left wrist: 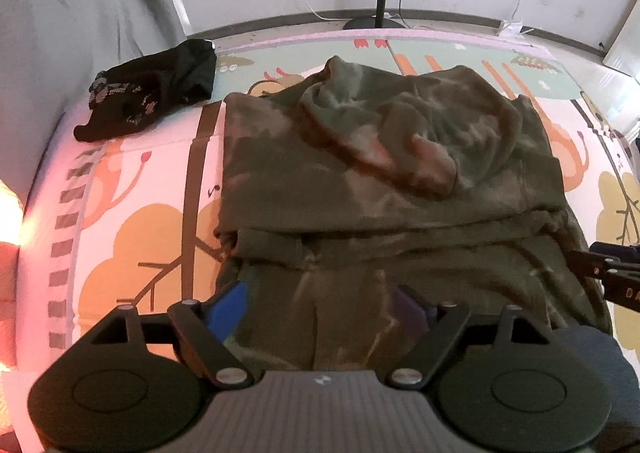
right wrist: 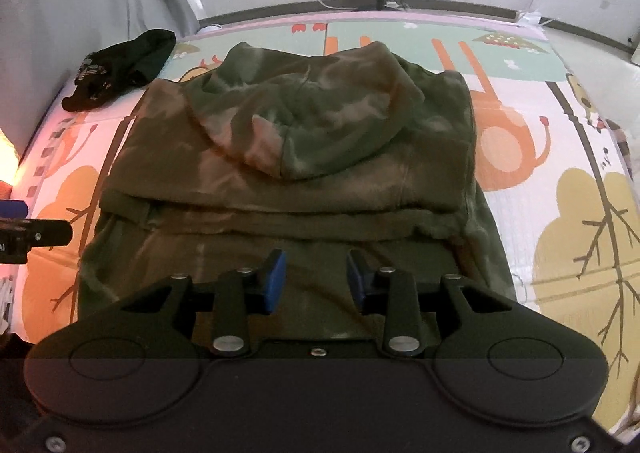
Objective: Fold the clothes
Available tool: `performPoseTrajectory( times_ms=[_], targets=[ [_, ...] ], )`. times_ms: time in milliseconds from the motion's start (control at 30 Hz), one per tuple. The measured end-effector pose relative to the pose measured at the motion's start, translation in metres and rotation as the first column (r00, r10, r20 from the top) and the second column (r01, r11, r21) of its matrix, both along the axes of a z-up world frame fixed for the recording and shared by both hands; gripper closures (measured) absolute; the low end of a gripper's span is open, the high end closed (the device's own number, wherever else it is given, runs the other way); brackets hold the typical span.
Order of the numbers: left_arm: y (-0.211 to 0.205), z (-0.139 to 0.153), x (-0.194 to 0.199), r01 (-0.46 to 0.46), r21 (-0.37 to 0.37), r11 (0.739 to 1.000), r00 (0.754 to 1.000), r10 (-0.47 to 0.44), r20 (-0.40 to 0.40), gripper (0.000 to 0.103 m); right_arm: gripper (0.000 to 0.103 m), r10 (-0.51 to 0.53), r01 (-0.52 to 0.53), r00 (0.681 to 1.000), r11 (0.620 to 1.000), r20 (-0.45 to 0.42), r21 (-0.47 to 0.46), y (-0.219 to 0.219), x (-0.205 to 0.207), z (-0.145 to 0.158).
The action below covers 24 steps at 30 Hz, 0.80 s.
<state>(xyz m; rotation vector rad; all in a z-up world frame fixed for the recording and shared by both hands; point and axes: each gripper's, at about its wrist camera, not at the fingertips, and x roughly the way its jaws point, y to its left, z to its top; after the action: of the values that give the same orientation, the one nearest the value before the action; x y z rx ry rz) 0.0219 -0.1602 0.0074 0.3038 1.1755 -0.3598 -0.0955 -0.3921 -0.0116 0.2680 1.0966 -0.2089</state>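
Left wrist view is showing the olive tie-dye hoodie (left wrist: 384,173) lying folded on the patterned play mat (left wrist: 132,237), hood on top, with a black garment (left wrist: 152,93) sitting apart at the mat's far left corner. Left tool (left wrist: 320,309) is hanging wide open above the hoodie's near edge, gripping nothing. Right tool (right wrist: 316,281) is standing partly open over the same cloth, empty too.

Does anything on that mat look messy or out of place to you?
Mostly tidy. The green hoodie lies folded, hood flat on top, though its lower right corner bunches out unevenly. A black garment sits crumpled at the mat's far left corner, not folded.
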Motion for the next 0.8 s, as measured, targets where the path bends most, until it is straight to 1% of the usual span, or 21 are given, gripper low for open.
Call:
performPoseTrajectory(
  times_ms=[100, 300, 433, 533, 667, 800],
  targets=[
    [0.001, -0.004, -0.004, 0.001, 0.008, 1.0, 1.0, -0.001, -0.006, 0.02, 0.07, -0.008, 0.008, 1.0, 1.0, 0.006, 0.004, 0.0, -0.008, -0.001],
    [-0.003, -0.02, -0.008, 0.031, 0.032, 0.999, 0.999, -0.03, -0.012, 0.02, 0.065, -0.042, 0.042, 0.999, 0.997, 0.007, 0.06, -0.015, -0.021, -0.009],
    [-0.006, -0.035, -0.011, 0.041, 0.033, 0.999, 0.999, -0.041, -0.009, 0.02, 0.064, -0.04, 0.039, 0.999, 0.998, 0.015, 0.053, -0.023, -0.027, -0.018],
    [-0.006, -0.049, -0.015, 0.021, 0.019, 1.0, 1.0, -0.021, -0.014, 0.02, 0.064, -0.03, 0.029, 0.999, 0.999, 0.017, 0.031, -0.027, -0.034, -0.028],
    [-0.004, -0.066, -0.027, -0.015, 0.026, 1.0, 1.0, 0.015, -0.007, 0.02, 0.064, -0.045, 0.045, 0.999, 0.997, -0.003, 0.057, -0.035, -0.049, -0.048],
    [0.007, -0.079, -0.046, -0.039, 0.04, 0.998, 0.999, 0.04, -0.008, 0.02, 0.063, -0.06, 0.061, 0.998, 0.996, -0.022, 0.059, -0.041, -0.072, -0.068]
  ],
)
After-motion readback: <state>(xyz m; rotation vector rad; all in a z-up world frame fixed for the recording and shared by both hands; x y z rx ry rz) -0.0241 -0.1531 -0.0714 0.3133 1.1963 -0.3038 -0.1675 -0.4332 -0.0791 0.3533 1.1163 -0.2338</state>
